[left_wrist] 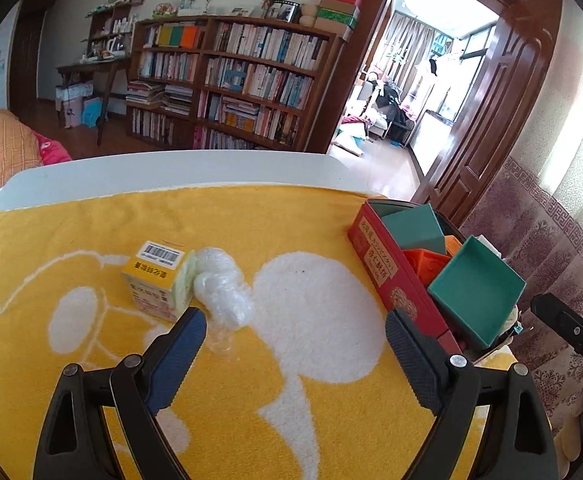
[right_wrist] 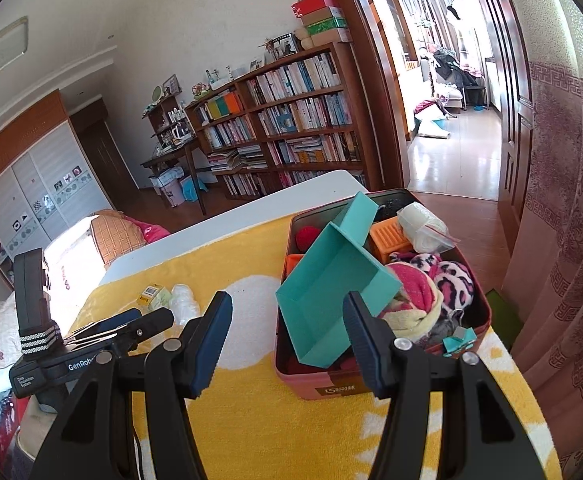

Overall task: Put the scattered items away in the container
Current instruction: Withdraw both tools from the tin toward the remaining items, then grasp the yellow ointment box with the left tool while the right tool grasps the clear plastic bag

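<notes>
Fluffy yellow towel (left_wrist: 275,216), boxy red tin (right_wrist: 371,388)

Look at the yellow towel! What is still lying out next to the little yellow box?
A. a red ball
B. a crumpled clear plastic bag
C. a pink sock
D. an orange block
B: the crumpled clear plastic bag lies against the little yellow box on the towel, outside the red container.

Yellow-and-white terry towel (left_wrist: 299,360) — open stretch between small yellow carton (left_wrist: 159,280) with crumpled clear plastic bag (left_wrist: 221,288) and red rectangular tin (right_wrist: 371,384). Tin mouth crowded — tilted teal open box (right_wrist: 331,300) blocks entry.
</notes>
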Motion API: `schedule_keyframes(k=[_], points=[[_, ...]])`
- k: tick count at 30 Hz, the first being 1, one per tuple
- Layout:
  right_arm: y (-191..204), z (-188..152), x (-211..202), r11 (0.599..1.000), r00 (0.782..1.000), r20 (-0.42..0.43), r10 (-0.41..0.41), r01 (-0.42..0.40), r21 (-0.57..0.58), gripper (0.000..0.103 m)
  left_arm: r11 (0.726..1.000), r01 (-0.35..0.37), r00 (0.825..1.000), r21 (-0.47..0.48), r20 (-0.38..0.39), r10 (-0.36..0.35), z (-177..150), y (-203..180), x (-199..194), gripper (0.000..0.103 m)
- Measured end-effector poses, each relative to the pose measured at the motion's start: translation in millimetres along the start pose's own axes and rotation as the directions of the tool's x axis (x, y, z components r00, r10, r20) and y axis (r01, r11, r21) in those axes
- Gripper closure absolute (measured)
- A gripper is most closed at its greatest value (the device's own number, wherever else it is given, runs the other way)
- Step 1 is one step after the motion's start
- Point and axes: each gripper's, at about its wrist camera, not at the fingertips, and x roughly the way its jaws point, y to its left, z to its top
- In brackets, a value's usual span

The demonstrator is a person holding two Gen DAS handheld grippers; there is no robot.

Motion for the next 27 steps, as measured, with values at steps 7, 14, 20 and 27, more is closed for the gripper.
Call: schedule_keyframes(k=[7,14,20,27], points=[[42,-7,28,0.994,0.994,-0.069,0.079,-0.084,-0.063,0.041,0.981,-0.152,0.988,-0.123,-0.015,0.151,3,73,-7,0.01],[72,-13,76,0.986,0.974,-0.187,0.13,-0.147,-0.077,0.041,0.975,-0.201,0.978,-0.092,-0.076,0.194,-6,96,10,0.01],[90,-20,97,0.982,0.963,-0.226,0.146,-0.169,-0.088,0.041,0.985,-0.173,0.981,-0.03,-0.097,0.169,2,84,33,0.01],[94,-23,110,0.983,0.958,-0.255,0.131,-0.159,-0.094,0.041,0.989,-0.146,0.984,-0.034,-0.106,0.142,12,85,57,0.01]])
